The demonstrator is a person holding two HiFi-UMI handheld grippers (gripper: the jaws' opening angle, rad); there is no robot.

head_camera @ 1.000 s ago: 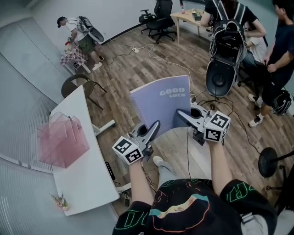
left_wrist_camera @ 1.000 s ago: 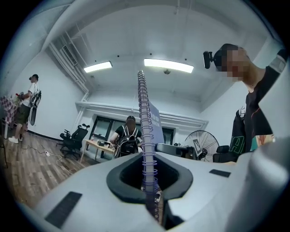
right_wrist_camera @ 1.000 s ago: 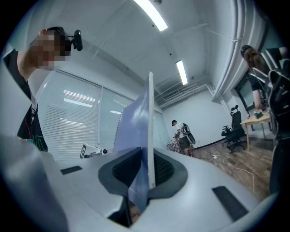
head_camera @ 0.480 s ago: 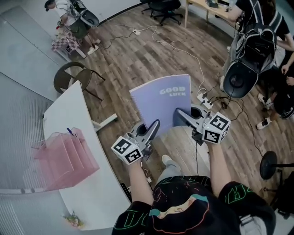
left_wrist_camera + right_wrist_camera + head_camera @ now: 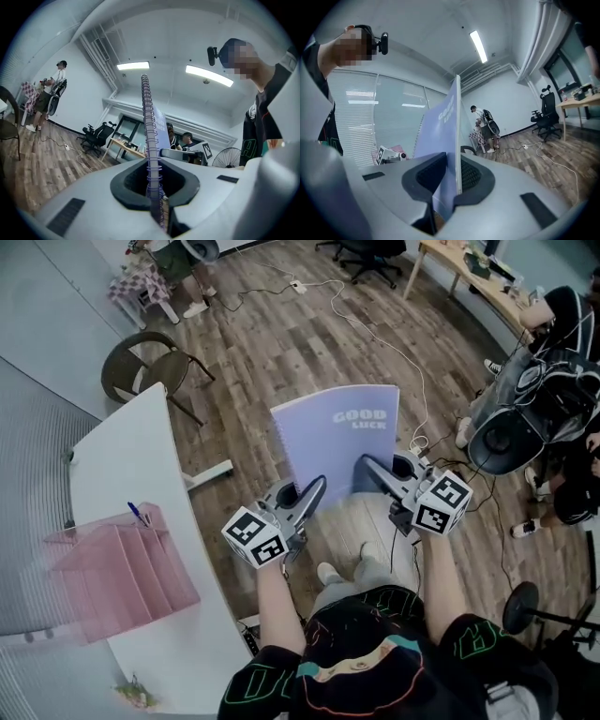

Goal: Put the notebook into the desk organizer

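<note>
Indoors, white desk, pink organizer, wood floor

The person wears a black short-sleeved T-shirt with green outline print on the sleeves and teal, orange and pink line-work on the back, plus pale grey trousers, while the left gripper and right gripper are light grey with dark jaw pads and black-and-white marker cubes.

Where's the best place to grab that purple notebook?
Take the notebook by its two near corners, from the person's side, as now: the left gripper pinches the spiral edge, the right gripper the open edge. It is thin and flat, so fingers shut across its covers, leaving the far end free to slide into the organizer.
</note>
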